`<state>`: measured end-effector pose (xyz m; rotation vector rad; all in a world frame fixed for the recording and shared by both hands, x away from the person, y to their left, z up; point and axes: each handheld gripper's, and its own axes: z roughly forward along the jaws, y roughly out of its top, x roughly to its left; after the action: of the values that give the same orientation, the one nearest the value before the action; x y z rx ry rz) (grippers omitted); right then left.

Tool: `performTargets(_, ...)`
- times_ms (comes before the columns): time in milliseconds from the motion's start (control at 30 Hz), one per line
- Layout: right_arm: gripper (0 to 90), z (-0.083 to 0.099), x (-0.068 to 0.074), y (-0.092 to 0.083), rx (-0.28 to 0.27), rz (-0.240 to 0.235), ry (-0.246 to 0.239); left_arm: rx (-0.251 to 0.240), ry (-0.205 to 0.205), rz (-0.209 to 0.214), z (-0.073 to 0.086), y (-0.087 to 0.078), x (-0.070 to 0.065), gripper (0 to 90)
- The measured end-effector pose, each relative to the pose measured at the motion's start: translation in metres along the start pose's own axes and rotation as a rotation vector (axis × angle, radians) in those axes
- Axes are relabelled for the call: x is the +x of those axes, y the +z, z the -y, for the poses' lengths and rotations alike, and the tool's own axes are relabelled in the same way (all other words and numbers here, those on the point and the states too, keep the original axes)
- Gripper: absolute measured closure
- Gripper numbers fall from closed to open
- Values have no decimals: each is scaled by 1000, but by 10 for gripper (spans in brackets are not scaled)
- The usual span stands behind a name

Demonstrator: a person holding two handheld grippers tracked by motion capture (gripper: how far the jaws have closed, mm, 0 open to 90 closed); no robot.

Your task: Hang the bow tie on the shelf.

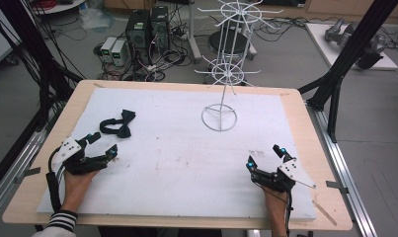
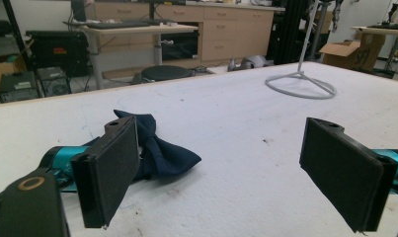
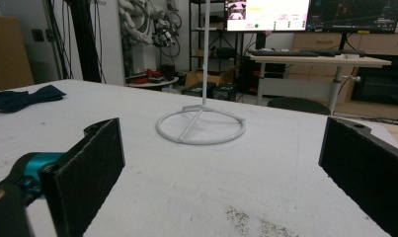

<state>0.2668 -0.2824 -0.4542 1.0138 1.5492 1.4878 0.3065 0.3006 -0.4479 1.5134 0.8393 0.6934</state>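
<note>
White foam sheet (image 1: 186, 163) over wooden table (image 1: 305, 128), computers (image 1: 147, 29) on floor beyond

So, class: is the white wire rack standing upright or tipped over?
Upright. The white wire rack stands on its ring base, which lies flat on the white mat, with the pole rising straight up in both gripper views.

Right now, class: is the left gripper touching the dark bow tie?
Apart. In the high view, white table cover shows between the left gripper and the bow tie; its jaws stand open and hold nothing.
</note>
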Motion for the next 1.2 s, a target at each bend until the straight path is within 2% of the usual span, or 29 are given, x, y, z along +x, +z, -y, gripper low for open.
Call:
performTargets(200, 26, 0, 0, 0, 8, 2, 0, 22, -7, -6, -14, 5, 6, 157)
performTargets(267, 26, 0, 0, 1, 8, 2, 1, 37, -5, -6, -21, 8, 8, 157)
performTargets(333, 26, 0, -1, 1, 4, 4, -6, 73, 15, -20, -30, 13, 10, 159)
performTargets(500, 26, 0, -1, 1, 4, 5, -5, 109, 13, -31, -40, 21, 15, 162)
performTargets(700, 26, 0, -1, 1, 4, 4, -6, 192, -1, -31, -53, 35, 22, 166)
performTargets(767, 26, 0, -1, 1, 6, 4, -5, 205, 1, -31, -55, 37, 22, 174)
performTargets(867, 26, 0, -1, 1, 5, 2, 5, 281, -2, -33, -58, 47, 22, 186)
performTargets(1000, 26, 0, -1, 1, 5, 6, -3, 314, 13, -36, -60, 53, 22, 187)
performTargets(1067, 26, 0, -1, 1, 5, 6, -3, 346, 10, -45, -61, 58, 23, 187)
performTargets(1100, 26, 0, -1, 1, 4, 6, -3, 377, 2, -51, -62, 63, 23, 187)
performTargets(1133, 26, 0, -1, 1, 3, 6, -3, 377, 2, -51, -62, 63, 23, 187)
performTargets(1200, 26, 0, 0, 0, 7, 4, 5, 418, 7, -50, -62, 68, 24, 187)
